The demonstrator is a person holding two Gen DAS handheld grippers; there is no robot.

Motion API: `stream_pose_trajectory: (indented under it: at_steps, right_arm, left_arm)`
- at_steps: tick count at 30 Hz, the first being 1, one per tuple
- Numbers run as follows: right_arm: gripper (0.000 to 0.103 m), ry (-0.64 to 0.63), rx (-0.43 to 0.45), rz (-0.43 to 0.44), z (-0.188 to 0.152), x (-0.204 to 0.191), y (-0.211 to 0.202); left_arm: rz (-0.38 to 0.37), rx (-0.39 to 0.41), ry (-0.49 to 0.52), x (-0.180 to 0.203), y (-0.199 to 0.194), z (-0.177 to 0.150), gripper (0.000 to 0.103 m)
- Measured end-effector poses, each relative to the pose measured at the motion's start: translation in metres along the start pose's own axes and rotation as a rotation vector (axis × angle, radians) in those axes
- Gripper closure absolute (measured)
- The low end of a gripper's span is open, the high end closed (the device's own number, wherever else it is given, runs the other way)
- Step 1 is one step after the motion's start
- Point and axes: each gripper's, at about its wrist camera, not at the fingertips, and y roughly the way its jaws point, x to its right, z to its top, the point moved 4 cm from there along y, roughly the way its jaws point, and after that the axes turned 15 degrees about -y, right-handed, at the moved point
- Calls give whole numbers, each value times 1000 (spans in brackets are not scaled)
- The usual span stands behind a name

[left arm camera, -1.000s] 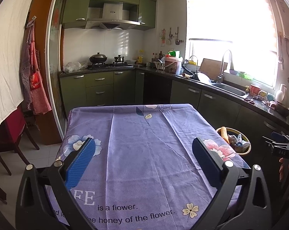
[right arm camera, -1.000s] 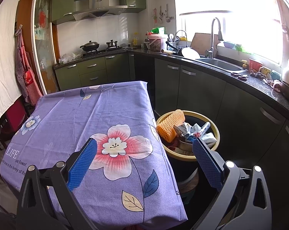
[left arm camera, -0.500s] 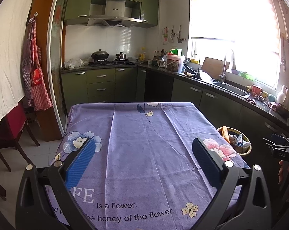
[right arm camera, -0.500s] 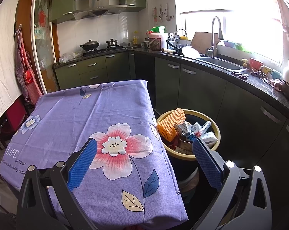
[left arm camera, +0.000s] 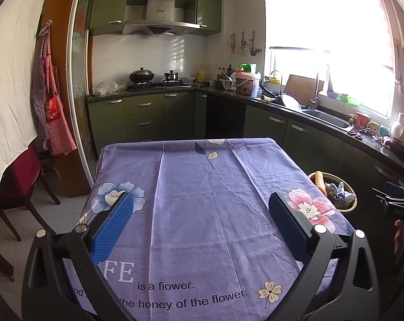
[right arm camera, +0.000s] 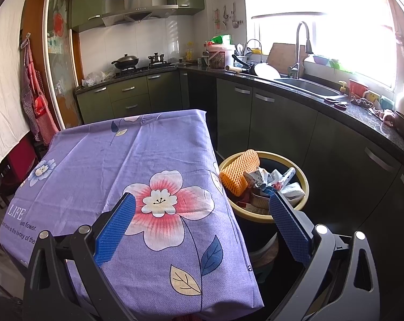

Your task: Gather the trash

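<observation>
Where the left gripper (left arm camera: pixel 199 219) frames the lower part of its view, its black arms cover the start of the white print on the purple tablecloth (left arm camera: pixel 202 195), so only "FE", "is a flower." and "the honey of the flower." can be read; in the right wrist view the same print shows small at the cloth's left edge as "LIFE", with the lines under it too small to read fully. Both blue-padded fingers (left arm camera: pixel 112 227) of the left gripper stand wide apart over the cloth with nothing between them. The right gripper (right arm camera: pixel 202 224) is likewise spread wide and holds nothing, one pad over the pink flower, the other in front of the bin. The trash bin (right arm camera: pixel 305 184), with a yellow rim, stands on the floor just beside the table's right edge; its lower body is hidden by the cloth's overhang and the gripper. Inside it lie an orange foam net (right arm camera: pixel 238 171), crumpled wrappers (right arm camera: pixel 258 178) and white paper, their print too small to read. At the far right edge of the left wrist view, part of the other gripper's body carries the letters "DAS", cut off, above a few fingertips (left arm camera: pixel 398 234) of the person. The window glare washes out everything beyond the sink (right arm camera: pixel 309 87).
</observation>
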Motion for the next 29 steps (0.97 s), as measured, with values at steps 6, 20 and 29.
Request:
stream_pose_trajectory:
  at_steps: [6, 20, 29]
  right_arm:
    - [5, 0, -1, -1, 1, 1, 0]
    - [5, 0, -6, -1, 0, 1, 1]
    - [5, -31, -43, 12, 0, -4, 27]
  left_arm:
    - [-2, 0, 1, 0, 2, 0, 6]
    - [4, -17, 9, 1, 11, -3, 6]
    - [37, -103, -1, -15, 56, 4, 6]
